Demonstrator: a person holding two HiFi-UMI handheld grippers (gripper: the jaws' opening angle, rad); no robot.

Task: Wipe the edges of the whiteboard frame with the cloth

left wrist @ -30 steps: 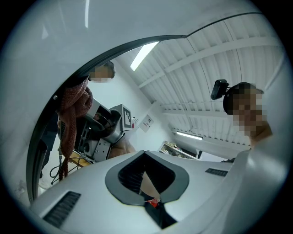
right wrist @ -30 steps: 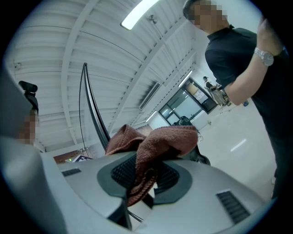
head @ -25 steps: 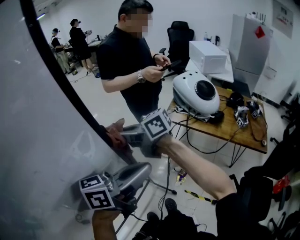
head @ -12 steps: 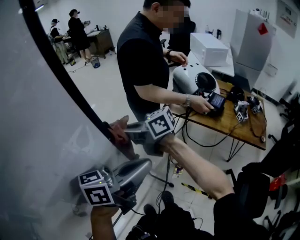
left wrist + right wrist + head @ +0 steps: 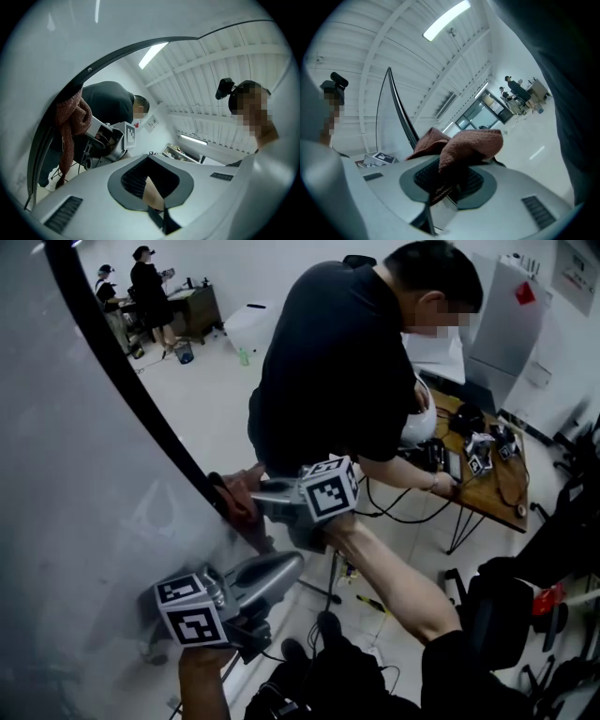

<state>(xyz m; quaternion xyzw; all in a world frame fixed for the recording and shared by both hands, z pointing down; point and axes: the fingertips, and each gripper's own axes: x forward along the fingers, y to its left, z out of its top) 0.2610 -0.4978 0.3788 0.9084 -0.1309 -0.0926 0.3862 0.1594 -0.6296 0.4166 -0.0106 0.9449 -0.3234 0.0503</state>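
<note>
Cloth (image 5: 240,499) barely moved along frame (image 5: 122,381) vs 1 s ago. R gripper (image 5: 249,493) fingers clenched on it, L gripper (image 5: 153,201) closed, empty. Wipe prob. slow; much edge left.

At nine o'clock the right gripper (image 5: 253,495) holds the reddish cloth (image 5: 233,491) on the whiteboard's dark frame (image 5: 122,381). The left gripper (image 5: 267,579) is lower, at seven o'clock.

Bright strip light (image 5: 446,19), warped edges, dark corners
</note>
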